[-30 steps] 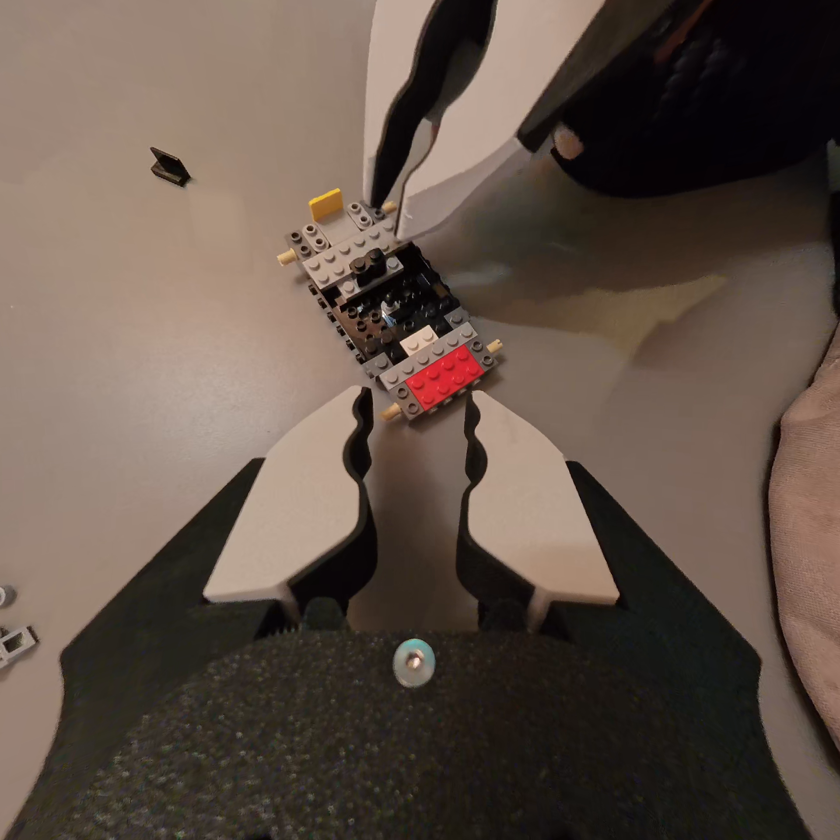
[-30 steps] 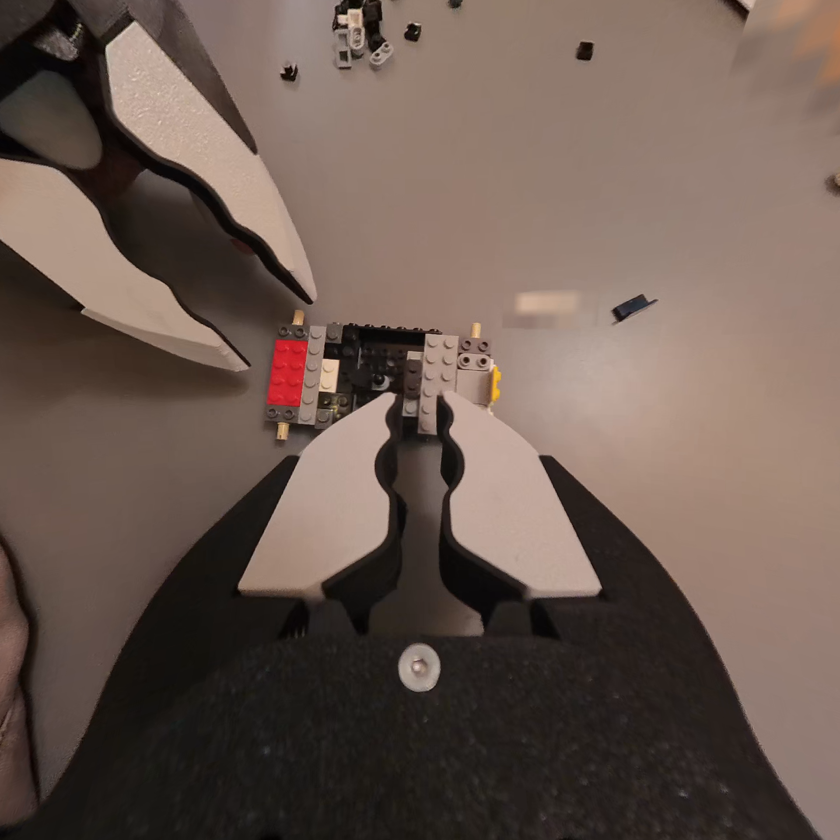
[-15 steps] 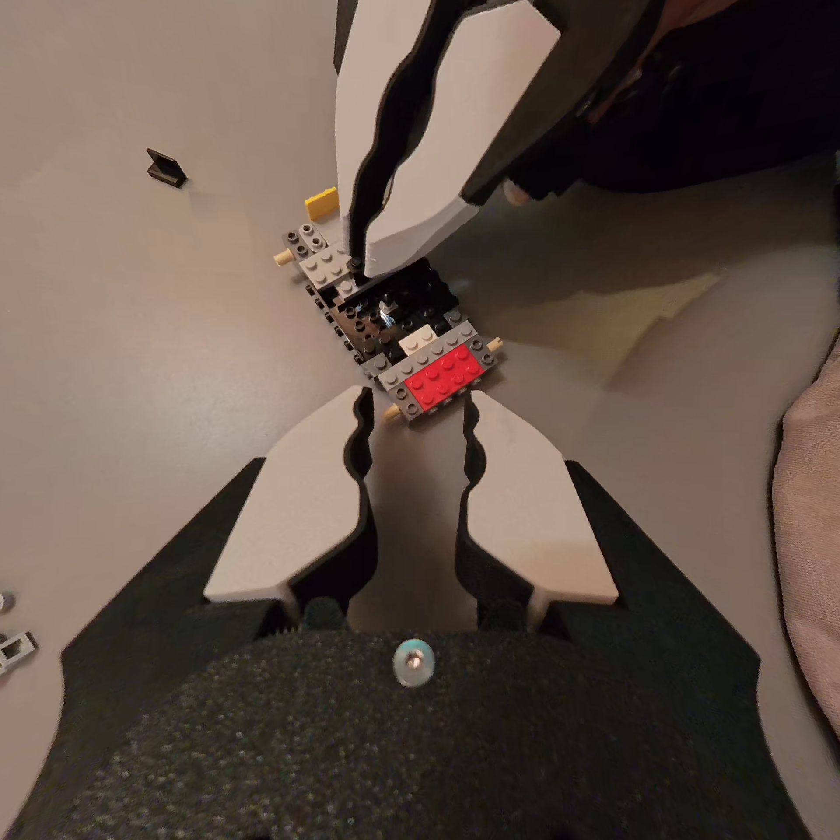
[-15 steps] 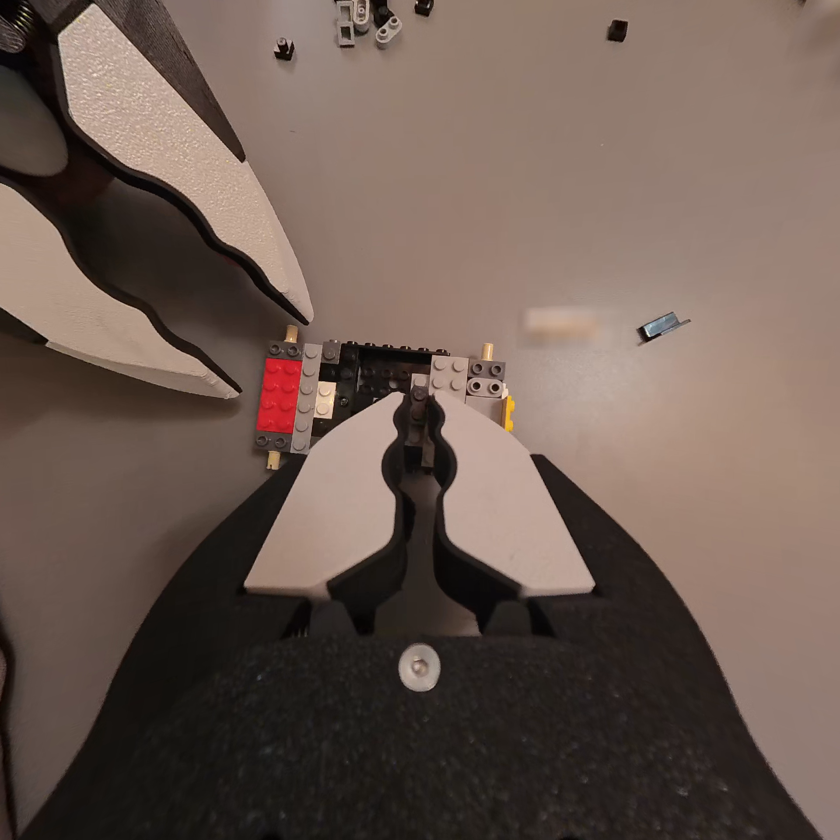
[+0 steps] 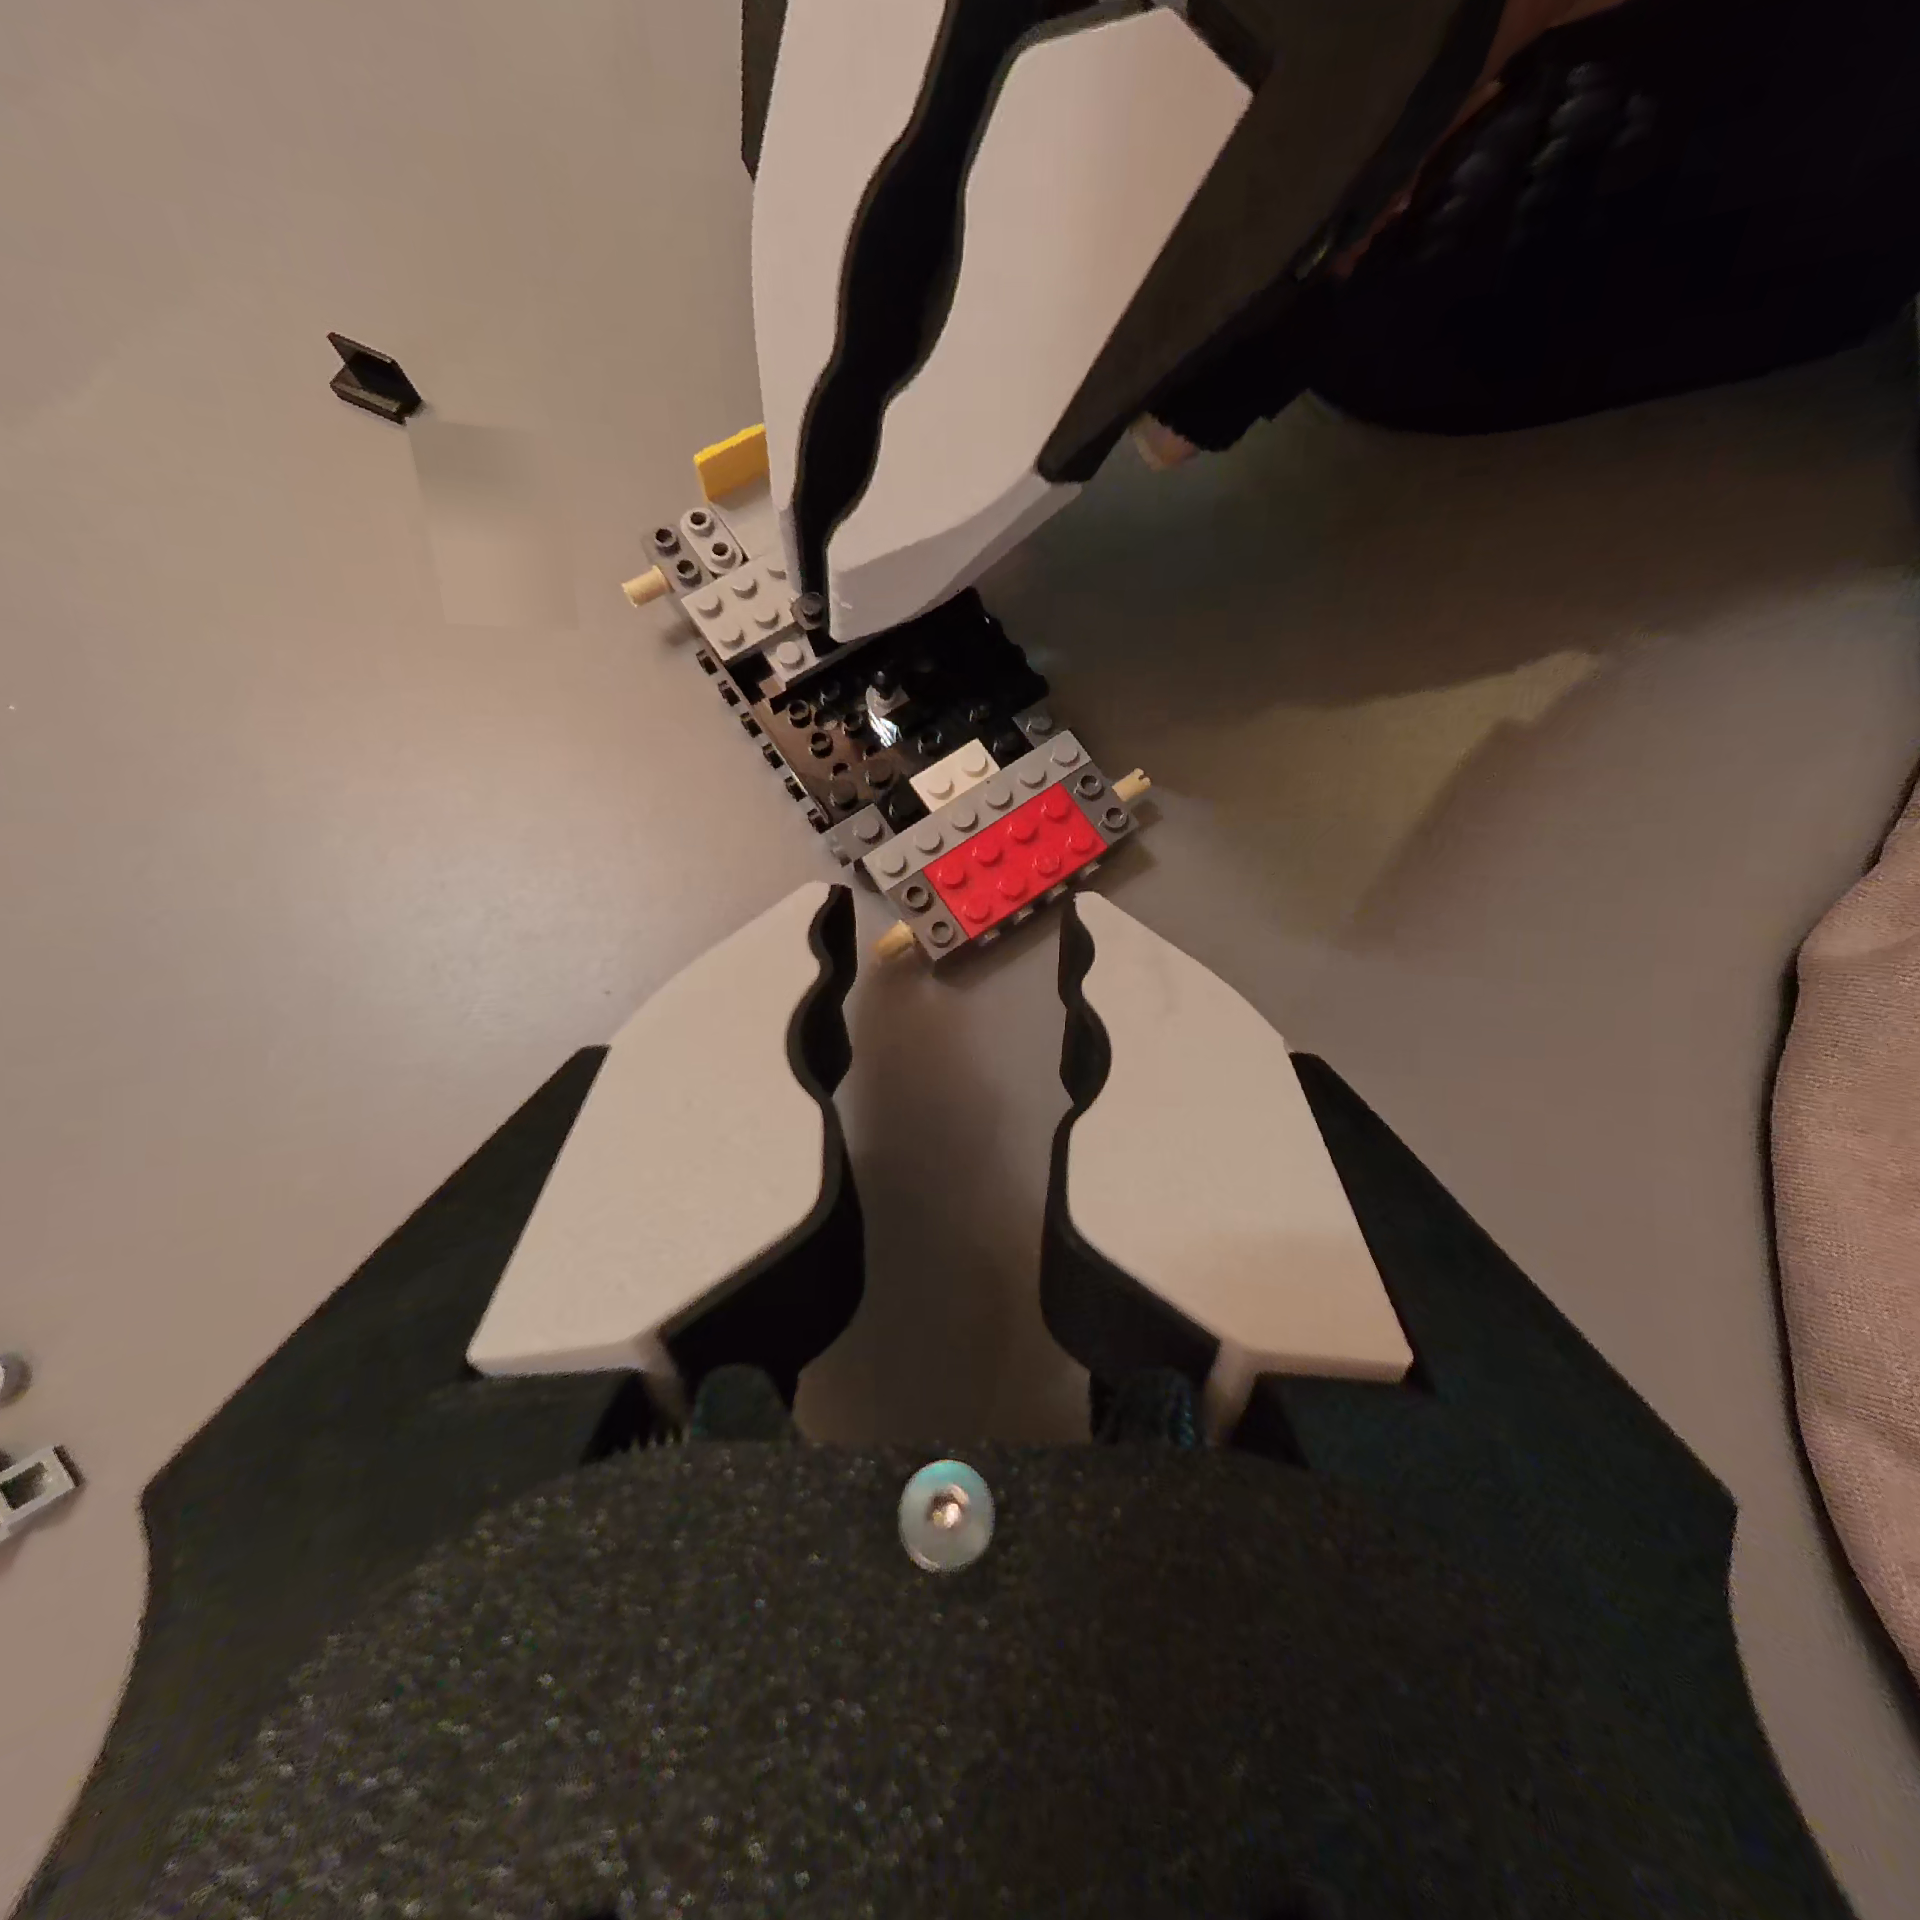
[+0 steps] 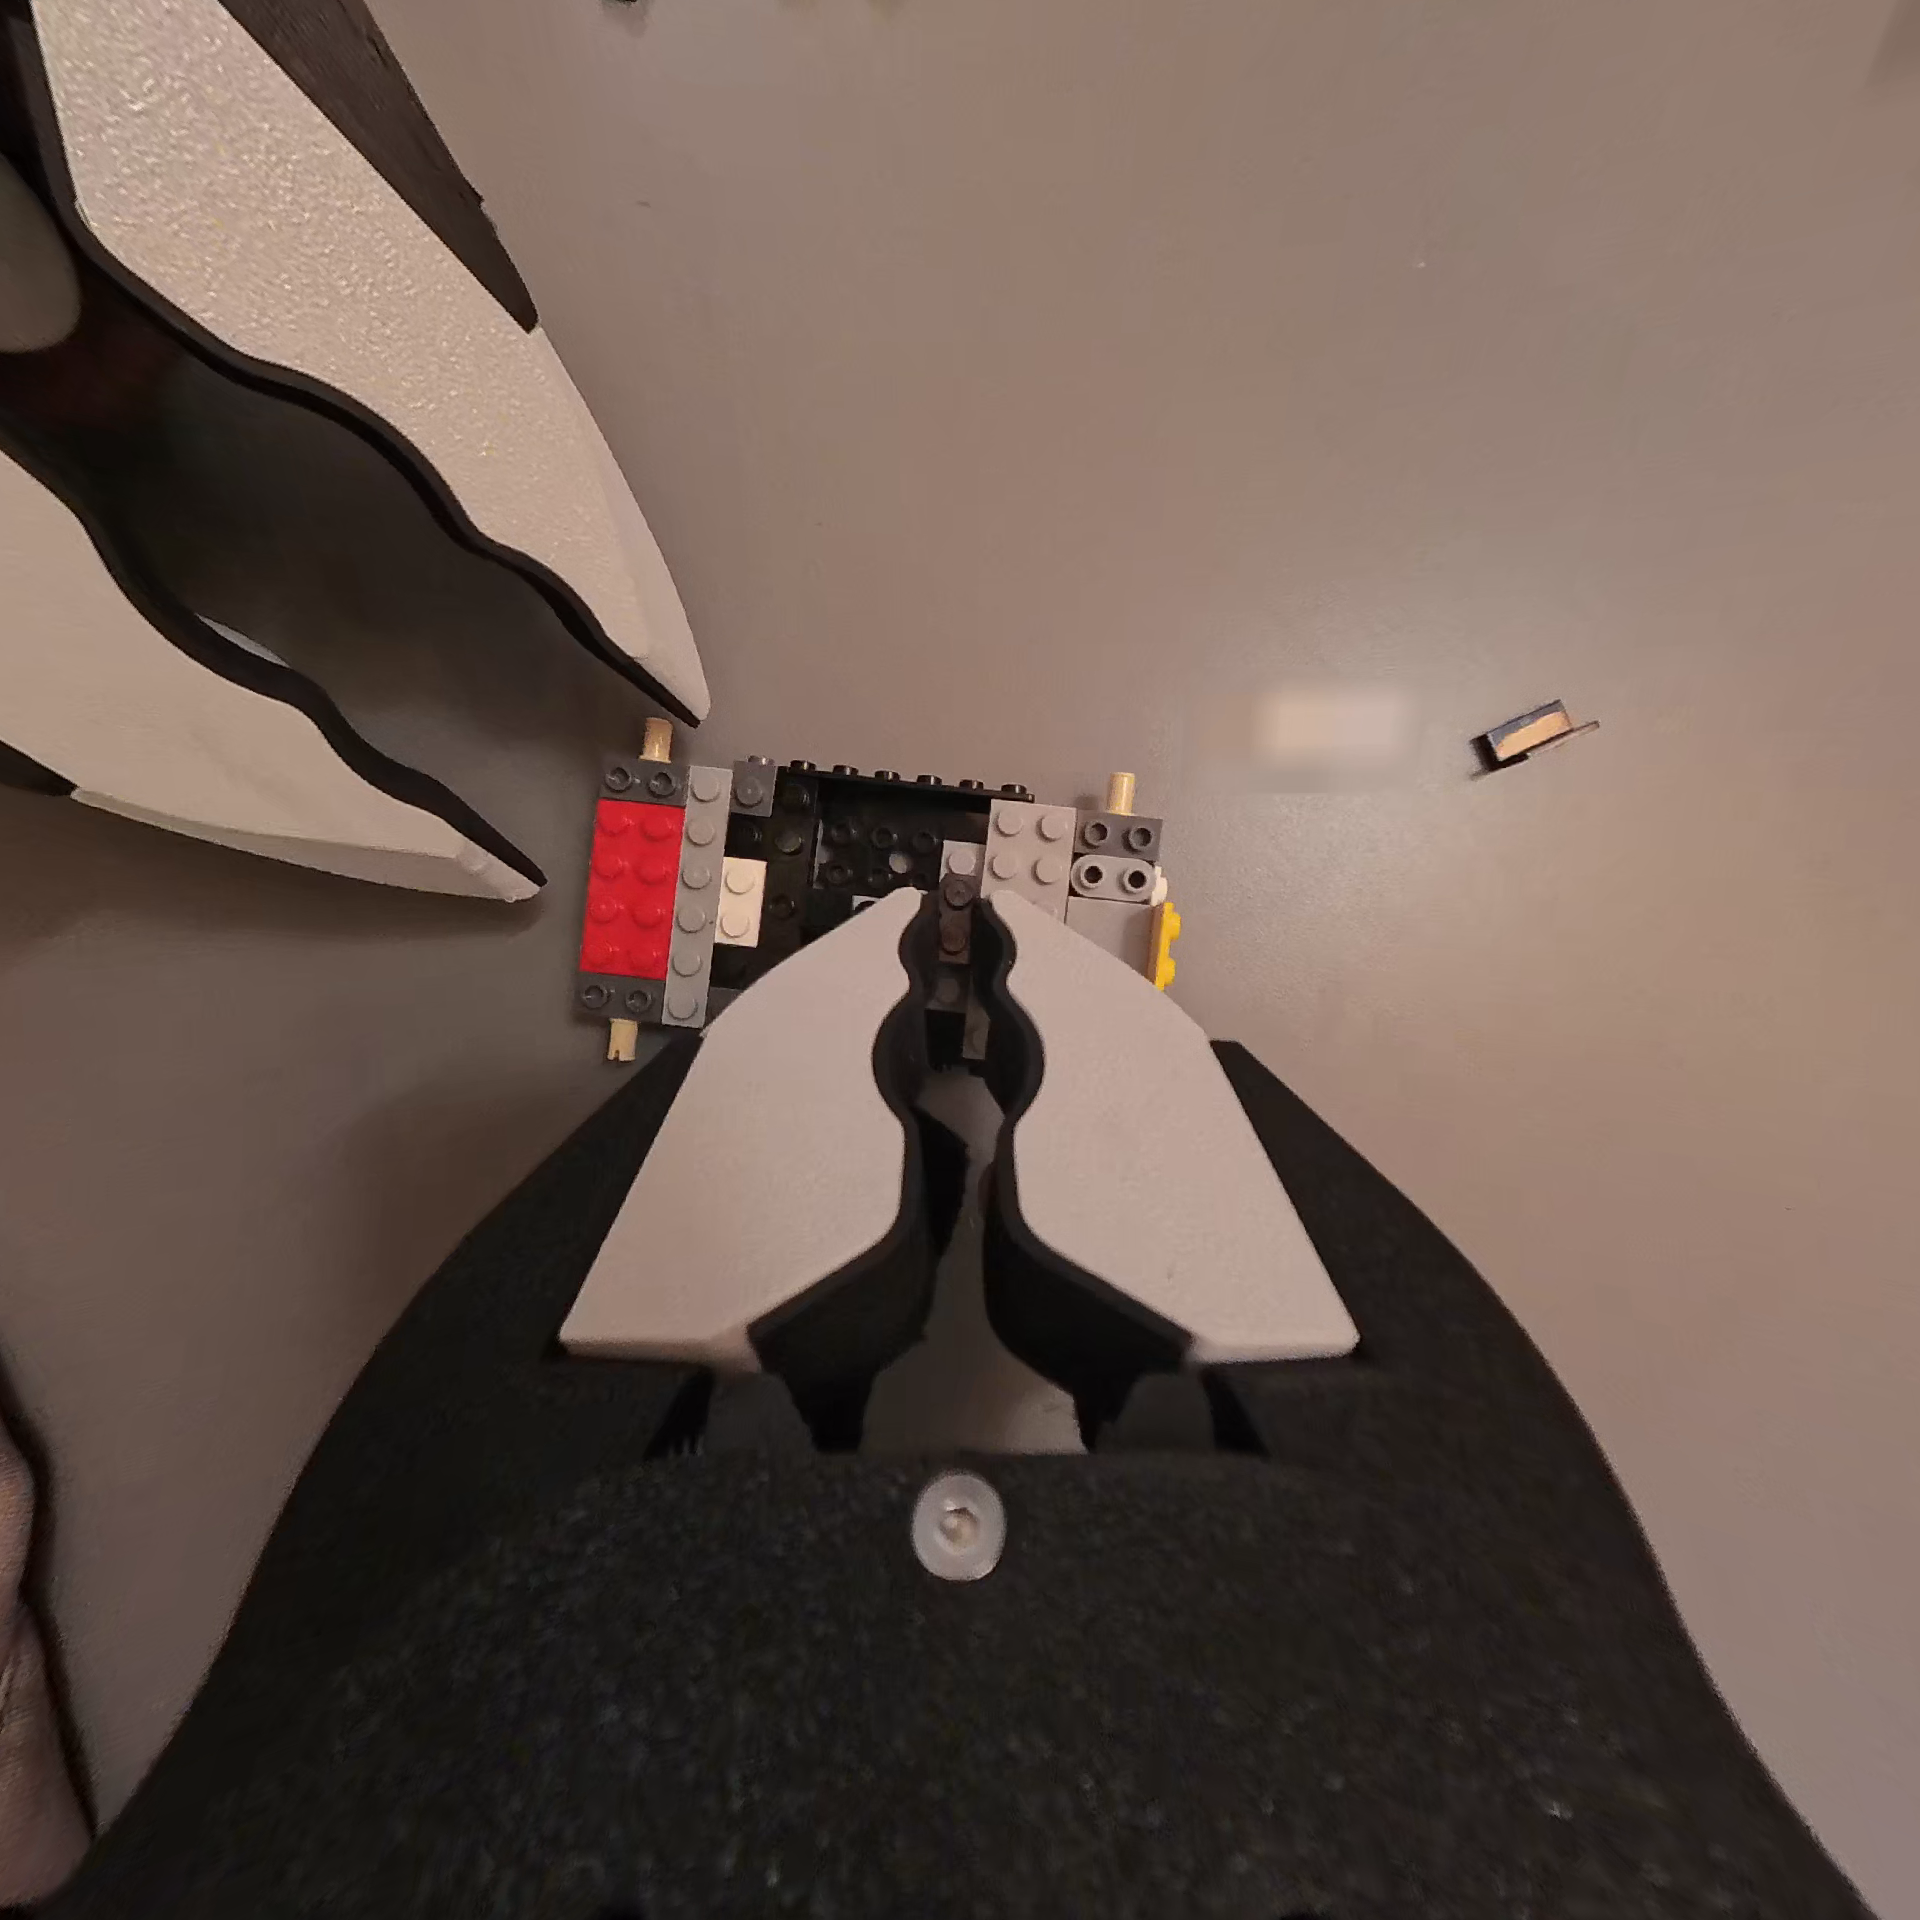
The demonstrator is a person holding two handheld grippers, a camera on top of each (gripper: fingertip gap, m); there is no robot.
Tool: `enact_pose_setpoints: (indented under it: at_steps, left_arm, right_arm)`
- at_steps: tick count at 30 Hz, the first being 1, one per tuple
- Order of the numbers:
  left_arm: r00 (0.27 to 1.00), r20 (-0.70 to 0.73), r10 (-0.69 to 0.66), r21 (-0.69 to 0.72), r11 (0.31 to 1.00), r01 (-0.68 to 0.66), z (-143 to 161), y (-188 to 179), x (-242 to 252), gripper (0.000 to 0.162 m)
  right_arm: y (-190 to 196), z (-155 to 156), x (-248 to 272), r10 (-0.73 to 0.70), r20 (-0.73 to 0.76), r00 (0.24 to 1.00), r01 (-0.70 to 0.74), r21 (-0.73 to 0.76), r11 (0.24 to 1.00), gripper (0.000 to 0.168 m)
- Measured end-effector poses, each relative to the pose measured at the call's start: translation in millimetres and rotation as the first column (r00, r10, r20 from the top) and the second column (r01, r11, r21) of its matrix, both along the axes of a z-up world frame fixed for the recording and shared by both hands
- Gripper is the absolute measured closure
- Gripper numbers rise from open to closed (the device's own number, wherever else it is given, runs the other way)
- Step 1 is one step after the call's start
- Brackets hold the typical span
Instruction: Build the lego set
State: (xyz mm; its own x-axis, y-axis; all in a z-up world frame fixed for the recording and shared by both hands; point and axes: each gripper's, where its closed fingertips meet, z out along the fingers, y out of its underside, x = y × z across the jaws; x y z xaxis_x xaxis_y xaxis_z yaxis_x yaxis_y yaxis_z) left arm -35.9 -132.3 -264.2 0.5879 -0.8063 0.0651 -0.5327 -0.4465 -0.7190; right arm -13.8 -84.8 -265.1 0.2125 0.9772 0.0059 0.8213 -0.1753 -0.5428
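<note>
A part-built lego chassis (image 5: 904, 727) lies flat on the grey table, with a red plate (image 5: 1013, 852) at its near end, black middle and grey far end. My left gripper (image 5: 951, 914) is open and empty, its tips just short of the red end. My right gripper (image 6: 956, 904) is shut on a small dark grey piece (image 6: 954, 920) and presses it down on the grey end of the chassis (image 6: 883, 831). In the left wrist view the right gripper (image 5: 816, 613) comes down from the top. The left gripper (image 6: 613, 800) shows open at the right wrist view's upper left.
A small black piece (image 5: 372, 376) lies apart on the table, also in the right wrist view (image 6: 1536, 736). A yellow tile (image 5: 732, 468) sits at the chassis's far end. Loose grey pieces (image 5: 31, 1475) lie at the left edge. Beige cloth (image 5: 1849, 1247) is on the right.
My right gripper moved in over the grey end of the chassis and closed on the small dark piece. The left gripper and the chassis stayed put.
</note>
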Motion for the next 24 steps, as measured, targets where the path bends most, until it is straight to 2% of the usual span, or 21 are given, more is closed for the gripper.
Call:
enact_pose_setpoints:
  at_steps: [6,10,12,14,17,24]
  left_arm:
    - [1.000,0.000,-0.001,-0.003,1.000,0.001,-0.9,0.0,0.3,0.125]
    - [1.000,0.001,0.002,0.002,1.000,-0.002,0.6,0.5,0.1,0.125]
    - [1.000,0.003,0.006,0.004,1.000,-0.006,1.3,1.3,-0.8,0.125]
    - [1.000,0.003,0.008,0.005,1.000,-0.008,1.8,1.6,-1.2,0.125]
    - [1.000,0.003,0.006,0.011,1.000,-0.006,3.2,1.5,-1.0,0.125]
    - [1.000,0.002,0.006,0.007,1.000,-0.006,2.1,1.7,-1.3,0.125]
  right_arm:
    - [0.3,-0.2,-0.5,0.002,0.001,1.000,-0.002,0.027,1.000,0.162]
    - [1.0,2.2,-2.5,-0.027,-0.065,0.998,0.025,-0.029,0.999,0.162]
    - [0.3,9.0,-3.0,-0.046,-0.127,0.991,0.036,-0.078,0.996,0.150]
    - [4.1,17.6,0.0,-0.056,-0.167,0.984,0.043,-0.082,0.996,0.149]
    - [7.3,23.4,3.0,-0.063,-0.189,0.980,0.046,-0.095,0.994,0.150]
    - [12.1,11.7,4.7,-0.048,-0.117,0.992,0.044,-0.035,0.998,0.162]
